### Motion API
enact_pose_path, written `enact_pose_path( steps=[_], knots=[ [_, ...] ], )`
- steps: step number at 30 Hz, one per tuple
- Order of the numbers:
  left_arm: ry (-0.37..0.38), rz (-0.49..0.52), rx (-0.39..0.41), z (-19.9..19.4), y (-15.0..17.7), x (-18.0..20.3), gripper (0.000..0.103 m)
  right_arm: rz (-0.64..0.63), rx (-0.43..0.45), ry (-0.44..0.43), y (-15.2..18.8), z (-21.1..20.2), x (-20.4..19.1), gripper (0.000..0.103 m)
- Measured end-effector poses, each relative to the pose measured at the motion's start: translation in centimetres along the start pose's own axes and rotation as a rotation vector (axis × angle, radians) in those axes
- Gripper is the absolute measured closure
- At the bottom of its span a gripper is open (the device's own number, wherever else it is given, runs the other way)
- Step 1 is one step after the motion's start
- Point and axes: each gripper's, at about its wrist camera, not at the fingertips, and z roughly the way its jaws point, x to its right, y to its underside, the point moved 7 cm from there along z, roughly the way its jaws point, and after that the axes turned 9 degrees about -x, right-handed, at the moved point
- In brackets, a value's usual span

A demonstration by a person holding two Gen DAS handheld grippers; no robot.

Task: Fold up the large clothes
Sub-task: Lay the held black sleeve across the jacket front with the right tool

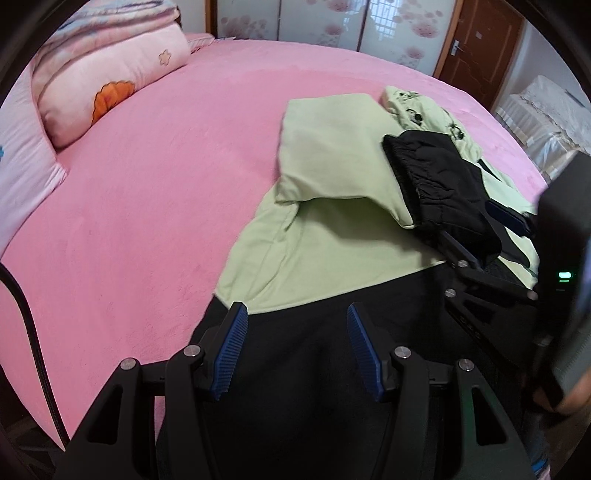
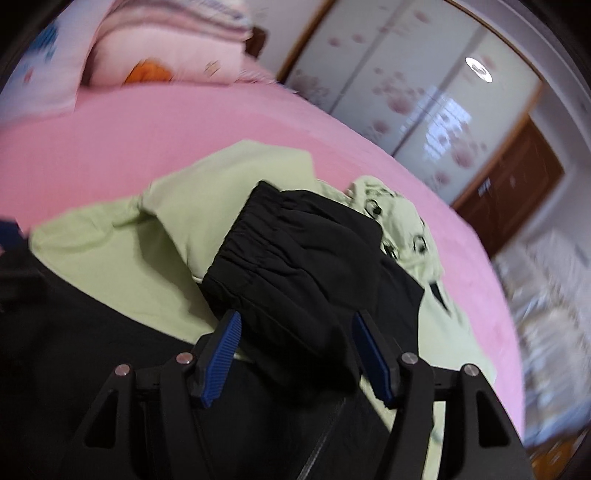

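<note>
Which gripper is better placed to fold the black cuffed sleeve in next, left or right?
Right. The right gripper has open jaws either side of the black sleeve. The left gripper hangs open over the jacket's black hem, away from it.

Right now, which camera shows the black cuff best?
The right wrist view: the black cuff sits close and large, its gathered elastic visible. The left wrist view shows it smaller and farther off, toward the right.

The jacket [image 1: 332, 236] lies on the bed [image 1: 166, 192], its sleeve [image 1: 439, 188] folded across it; pillows [image 1: 103, 85] at ten o'clock; wardrobe [image 1: 332, 22] at twelve.
</note>
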Motion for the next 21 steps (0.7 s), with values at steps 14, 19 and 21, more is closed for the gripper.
enact_pose_path(
  steps=[14, 19, 21],
  knots=[
    [0.018, 0.009, 0.014, -0.4, 0.3, 0.8, 0.048, 0.375, 0.124, -0.083, -3.6, -5.5, 12.8, 0.097],
    [0.031, 0.028, 0.008, 0.0, 0.5, 1.8, 0.048, 0.791, 0.081, -0.169, 3.8, -5.0, 20.6, 0.094],
    [0.031, 0.042, -0.002, 0.3, 0.7, 2.5, 0.048, 0.879, -0.07, -0.228, 8.6, -1.9, 20.3, 0.085]
  ],
)
